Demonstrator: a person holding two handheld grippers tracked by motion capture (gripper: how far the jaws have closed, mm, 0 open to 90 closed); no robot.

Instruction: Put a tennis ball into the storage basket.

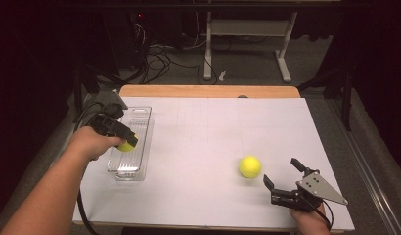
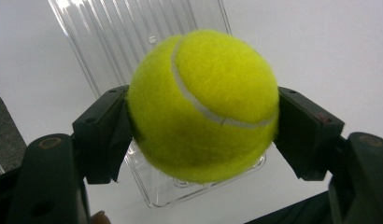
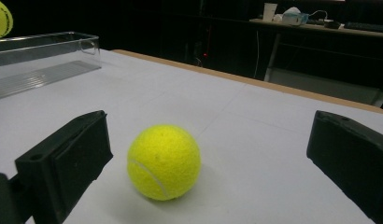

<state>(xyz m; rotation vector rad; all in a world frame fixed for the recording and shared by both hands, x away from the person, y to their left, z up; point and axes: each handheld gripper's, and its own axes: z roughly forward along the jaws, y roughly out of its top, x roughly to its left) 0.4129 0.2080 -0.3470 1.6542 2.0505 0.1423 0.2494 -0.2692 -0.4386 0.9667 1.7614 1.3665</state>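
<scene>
Two tennis balls in play, one per gripper. Nearest the person: right gripper (image 1: 282, 175) sits at the near right edge of the white table (image 1: 213, 127), jaws spread wide, nothing between the pads. In the right gripper view its fingers (image 3: 63, 163) frame the loose ball (image 3: 164, 162), which rests on the table just ahead of the fingertips, nearer the left pad and clear of both; the right-hand jaw is cut off by the frame edge. High view puts that ball (image 1: 250, 166) just beyond and to the left of the open tips. The hand holding this gripper is mostly cut off at the bottom edge. Farther out on the left: left gripper (image 1: 125, 142) is clamped on the held ball (image 2: 203, 105), pads pressing its two sides, ball bulging past the fingertips. It hangs over the clear plastic tray (image 1: 142, 120); whether it touches the tray floor can't be told. In the left gripper view the tray (image 2: 133, 37) lies behind the ball, which hides its middle; its far end runs out of frame. In the high view the left hand (image 1: 91, 143) covers most of that gripper's body, and only a sliver of yellow shows. Room beyond the table is too dark to read apart from desk legs and floor cables.
</scene>
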